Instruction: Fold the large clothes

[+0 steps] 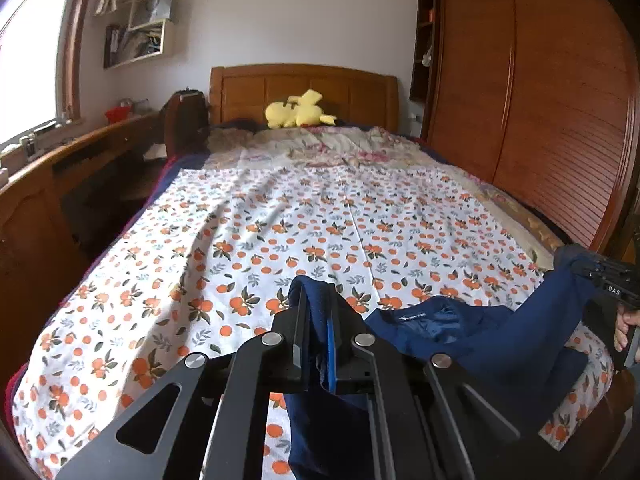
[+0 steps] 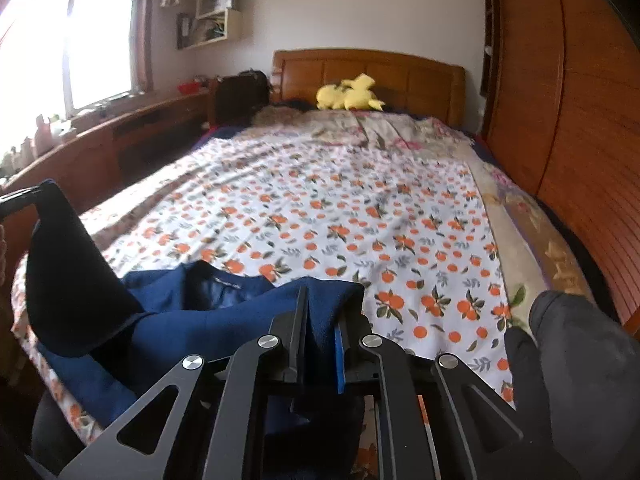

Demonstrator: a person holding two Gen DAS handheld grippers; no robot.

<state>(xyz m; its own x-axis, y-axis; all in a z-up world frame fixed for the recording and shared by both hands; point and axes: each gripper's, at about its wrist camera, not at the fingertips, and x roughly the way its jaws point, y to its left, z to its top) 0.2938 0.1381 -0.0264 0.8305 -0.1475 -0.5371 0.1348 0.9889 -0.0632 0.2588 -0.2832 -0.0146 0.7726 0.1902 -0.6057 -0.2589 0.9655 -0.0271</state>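
Fabric first: a large dark blue soft garment [image 1: 460, 332] sags between 2 grippers at the near end of the bed, its middle resting on the white sheet printed with oranges [image 1: 280, 216]. The left gripper [image 1: 316, 320] has its jaws nearly closed, pinching 1 edge of the cloth; the right gripper [image 2: 320, 320] is clamped likewise on the opposite edge. The material looks light, limp and prone to bunching, so it likely handles best when taken by corners or seams and kept taut. A yellow plush toy [image 1: 298, 110] lies by the wooden headboard [image 1: 248, 88], well apart
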